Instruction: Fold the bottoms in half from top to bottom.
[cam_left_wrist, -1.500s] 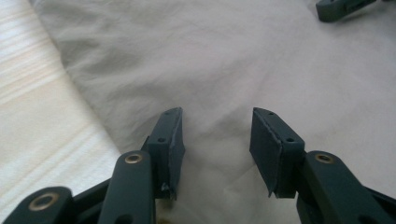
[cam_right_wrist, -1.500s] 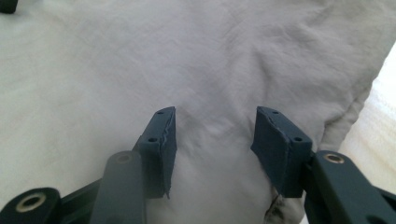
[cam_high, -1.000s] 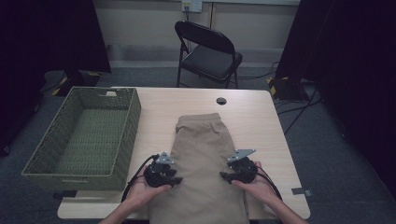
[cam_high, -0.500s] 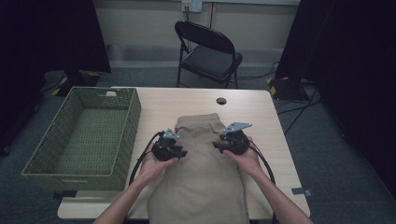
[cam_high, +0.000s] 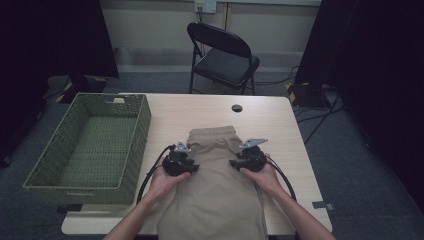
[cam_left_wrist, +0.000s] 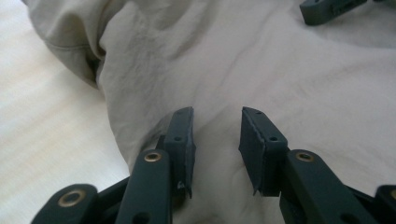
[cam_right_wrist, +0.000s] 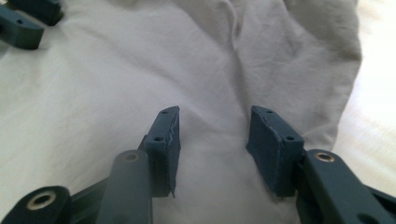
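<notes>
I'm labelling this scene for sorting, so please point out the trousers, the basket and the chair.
trousers (cam_high: 220, 195): high view, middle of the tan cloth between the hands.
basket (cam_high: 142, 125): high view, its right wall.
chair (cam_high: 226, 61): high view, its seat.

High view dim, murky; room edges near black, pale wooden counter (cam_high: 280, 125) brightest patch, soft low-contrast detail. Both gripper views far brighter, washed out: beige crumpled cloth (cam_left_wrist: 289, 70) nearly white, folds casting soft grey shadows. Dark tongs close to lens slightly blurred; far corners soft.
</notes>
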